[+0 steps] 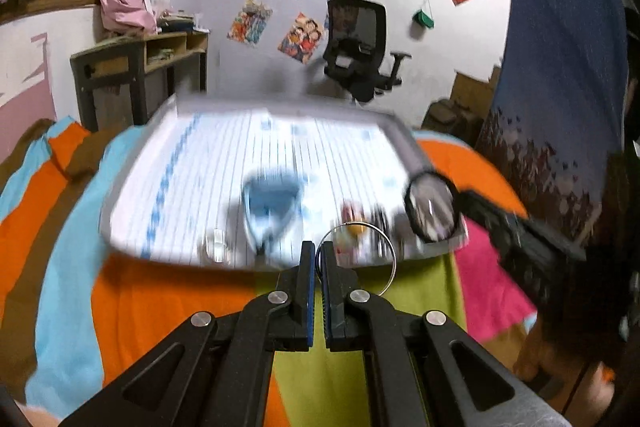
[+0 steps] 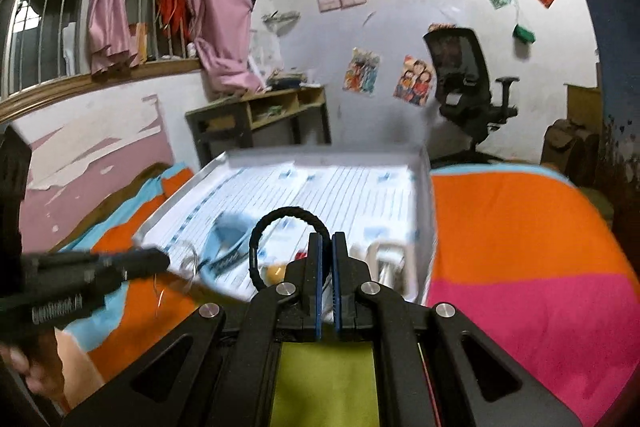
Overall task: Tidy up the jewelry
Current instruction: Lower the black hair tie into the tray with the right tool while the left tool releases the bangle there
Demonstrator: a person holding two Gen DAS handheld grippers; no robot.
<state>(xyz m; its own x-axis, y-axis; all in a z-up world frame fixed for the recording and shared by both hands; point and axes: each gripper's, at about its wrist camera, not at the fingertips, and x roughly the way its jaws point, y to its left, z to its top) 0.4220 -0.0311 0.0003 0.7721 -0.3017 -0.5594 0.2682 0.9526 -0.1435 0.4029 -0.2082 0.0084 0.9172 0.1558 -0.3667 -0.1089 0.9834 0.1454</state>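
My left gripper (image 1: 319, 247) is shut on a thin silver bangle (image 1: 394, 255) that sticks out to its right, just above the near edge of a white tray (image 1: 200, 155) lined with ruled paper. My right gripper (image 2: 327, 237) is shut on a black braided bracelet (image 2: 286, 213) that arches up and left over the tray (image 2: 424, 187). Each gripper shows in the other's view: the right gripper (image 1: 464, 201) with the black bracelet (image 1: 408, 205), and the left gripper (image 2: 156, 263) with the bangle (image 2: 190, 263). A blue item (image 1: 272, 199) and a small yellow piece (image 1: 354, 227) lie in the tray, blurred.
The tray rests on a bed with an orange, blue, green and pink striped cover (image 2: 520, 247). Behind stand a wooden desk (image 1: 140, 63) and a black office chair (image 1: 360, 51). A blue cloth (image 1: 560, 87) hangs at the right. A hand (image 2: 36, 367) holds the left gripper.
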